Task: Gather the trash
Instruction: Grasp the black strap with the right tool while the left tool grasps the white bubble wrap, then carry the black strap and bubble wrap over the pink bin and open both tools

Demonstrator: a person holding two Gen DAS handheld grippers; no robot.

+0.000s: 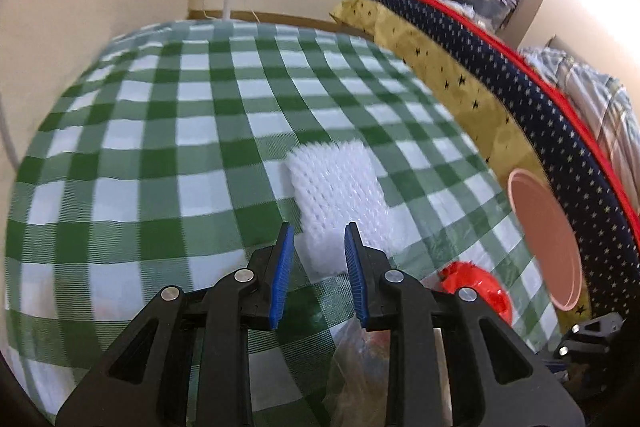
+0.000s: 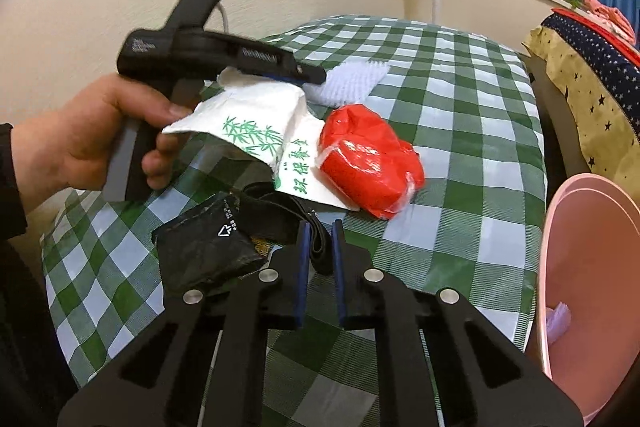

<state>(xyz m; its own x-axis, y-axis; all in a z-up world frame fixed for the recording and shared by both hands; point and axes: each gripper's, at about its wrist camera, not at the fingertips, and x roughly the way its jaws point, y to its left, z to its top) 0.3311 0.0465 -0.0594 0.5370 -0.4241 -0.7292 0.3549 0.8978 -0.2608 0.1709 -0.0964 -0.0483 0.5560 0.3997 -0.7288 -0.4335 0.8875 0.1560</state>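
Each gripper is built of matte black plastic: angular arms with triangular cut-outs, joined by round silver pivot screws. The left gripper (image 1: pixel 319 269) carries bright blue ribbed pads on the inner faces of its jaws; the right gripper (image 2: pixel 320 269) has darker blue pads. Seen from the right wrist camera, the left tool has a black pistol-style body with a grey grip, a flat black strap-like bar on top and small pale lettering on its side. The person's left hand (image 2: pixel 76 147) emerges from a dark sleeve.

Green Chinese characters, roughly 环保餐盒, beside green bamboo printing on white paper bag (image 2: pixel 256 131). White recycling triangle with small unreadable print on black wrapper (image 2: pixel 204 247). Elsewhere nothing legible.
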